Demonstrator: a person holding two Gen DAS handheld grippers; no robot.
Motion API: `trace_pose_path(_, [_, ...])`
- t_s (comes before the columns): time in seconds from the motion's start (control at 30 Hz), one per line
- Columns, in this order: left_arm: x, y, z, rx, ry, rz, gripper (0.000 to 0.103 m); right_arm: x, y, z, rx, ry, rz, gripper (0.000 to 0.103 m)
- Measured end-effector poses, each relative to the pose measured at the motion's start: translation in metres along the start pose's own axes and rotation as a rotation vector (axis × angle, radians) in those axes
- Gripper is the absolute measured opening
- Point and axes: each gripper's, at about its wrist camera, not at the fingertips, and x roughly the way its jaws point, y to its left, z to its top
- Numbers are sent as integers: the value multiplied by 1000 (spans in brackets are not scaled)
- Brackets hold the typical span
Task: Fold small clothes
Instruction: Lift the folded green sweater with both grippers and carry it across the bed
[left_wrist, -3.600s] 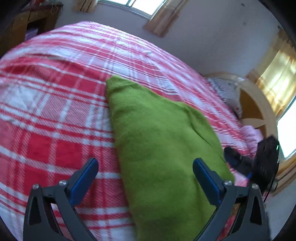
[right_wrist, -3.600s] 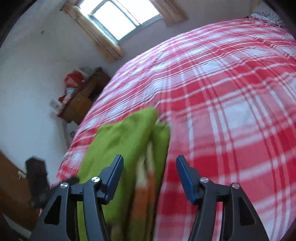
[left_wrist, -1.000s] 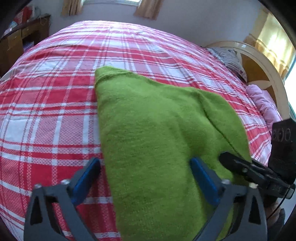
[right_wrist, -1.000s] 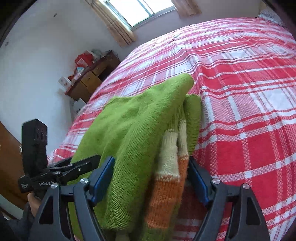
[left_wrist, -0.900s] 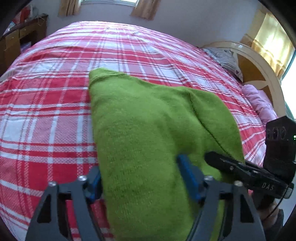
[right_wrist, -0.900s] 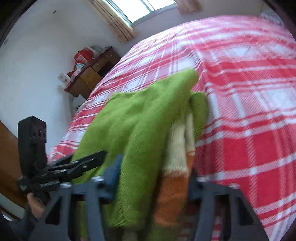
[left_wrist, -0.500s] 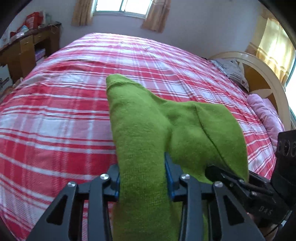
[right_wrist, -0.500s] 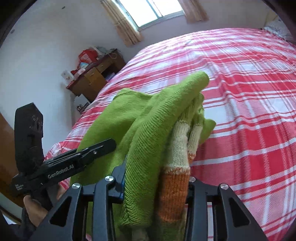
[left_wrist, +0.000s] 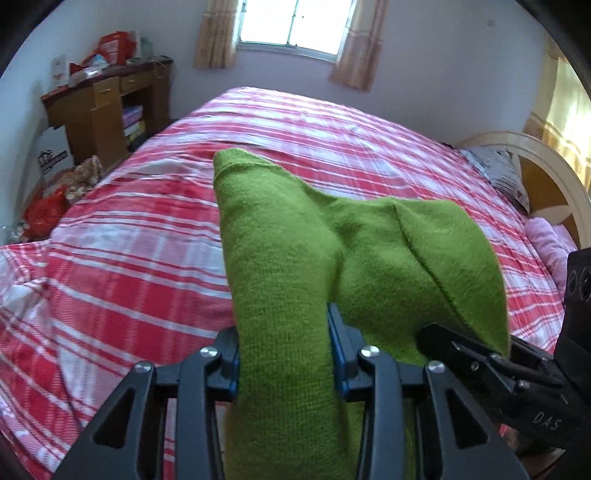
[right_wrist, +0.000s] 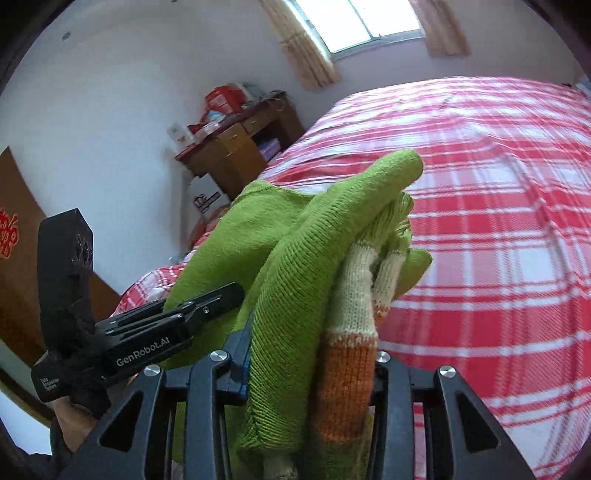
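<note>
A green knitted sweater (left_wrist: 280, 258) with cream and orange striped cuffs (right_wrist: 347, 339) hangs lifted above the red plaid bed (left_wrist: 140, 229). My left gripper (left_wrist: 284, 354) is shut on one bunched edge of it. My right gripper (right_wrist: 310, 365) is shut on the other edge, with the striped sleeve pinched in. Each gripper shows in the other's view: the right one (left_wrist: 491, 365) at the lower right, the left one (right_wrist: 147, 343) at the lower left. The sweater spans between them and hides both sets of fingertips.
A wooden desk (left_wrist: 107, 110) with clutter stands left of the bed, with bags on the floor (left_wrist: 48, 210) beside it. A curved headboard (left_wrist: 554, 173) and pillows (left_wrist: 495, 173) are at the right. A window (left_wrist: 295, 26) is in the far wall.
Both grippers closed on the sweater's near edges and lifted it off the bed. It was lying flat with open jaws around it; now it hangs bunched between them, higher up.
</note>
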Motion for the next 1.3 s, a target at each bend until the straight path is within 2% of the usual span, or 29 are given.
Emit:
trace_pose_path(0.27, [-13, 57, -1, -104, -31, 52, 38, 39, 54, 16, -102, 33, 59, 39])
trace_pose_path(0.5, [-20, 108, 1, -189, -54, 128, 38, 91, 101, 29, -194, 83, 129, 39])
trace_pose_path(0.73, [-5, 148, 30, -216, -96, 215, 38, 140, 138, 59, -283, 69, 193, 39])
trace_pose_path(0.9, [20, 170, 51, -219, -122, 279, 38, 183, 143, 83, -319, 32, 215, 39])
trace_pose_path(1.07, [60, 180, 62, -205, -117, 371, 38, 229, 137, 96, -381, 17, 179, 39])
trace_pose_path(1.17, [79, 187, 65, -193, -91, 429, 38, 258, 119, 102, -354, 46, 141, 39])
trace_pose_path(1.3, [82, 189, 66, -187, -84, 442, 43, 278, 94, 103, -280, 85, 133, 39])
